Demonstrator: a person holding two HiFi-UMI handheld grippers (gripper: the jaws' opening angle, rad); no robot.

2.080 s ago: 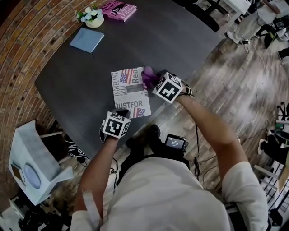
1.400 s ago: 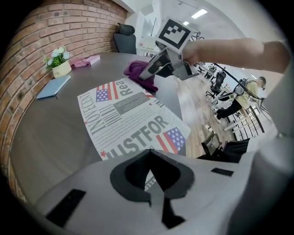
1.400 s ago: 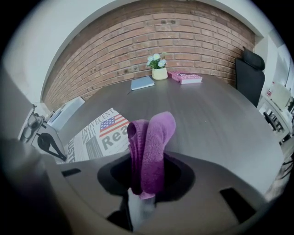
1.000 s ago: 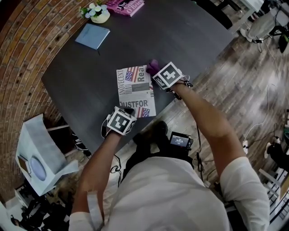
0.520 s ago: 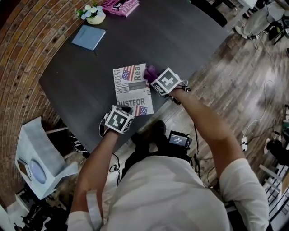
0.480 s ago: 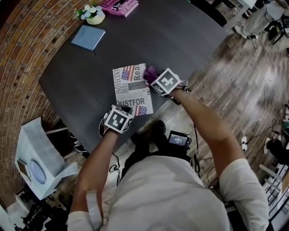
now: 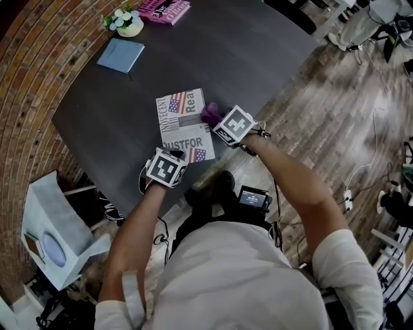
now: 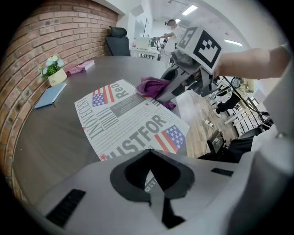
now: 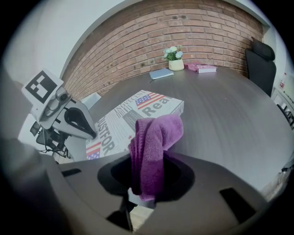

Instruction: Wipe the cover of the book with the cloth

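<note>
The book (image 7: 182, 126) lies flat near the table's front edge, its cover printed like a newspaper with flags. In the head view my right gripper (image 7: 219, 122) is at the book's right edge, shut on the purple cloth (image 7: 209, 115). The cloth (image 9: 156, 133) bunches up out of the right gripper (image 9: 146, 183), above the book (image 9: 133, 112). My left gripper (image 7: 175, 155) is shut, its tip on the book's near edge. In the left gripper view the closed tips (image 8: 149, 153) sit over the cover (image 8: 128, 119), with the cloth (image 8: 154, 86) beyond.
At the far left of the dark table (image 7: 258, 51) lie a blue notebook (image 7: 120, 55), a small flower pot (image 7: 124, 22) and a pink book (image 7: 166, 9). A white box (image 7: 48, 225) stands on the floor at left. A black chair (image 9: 262, 59) is at the far side.
The right gripper and cloth have slid from the book's far right corner toward me along its right edge. The left gripper has stayed on the near edge.
</note>
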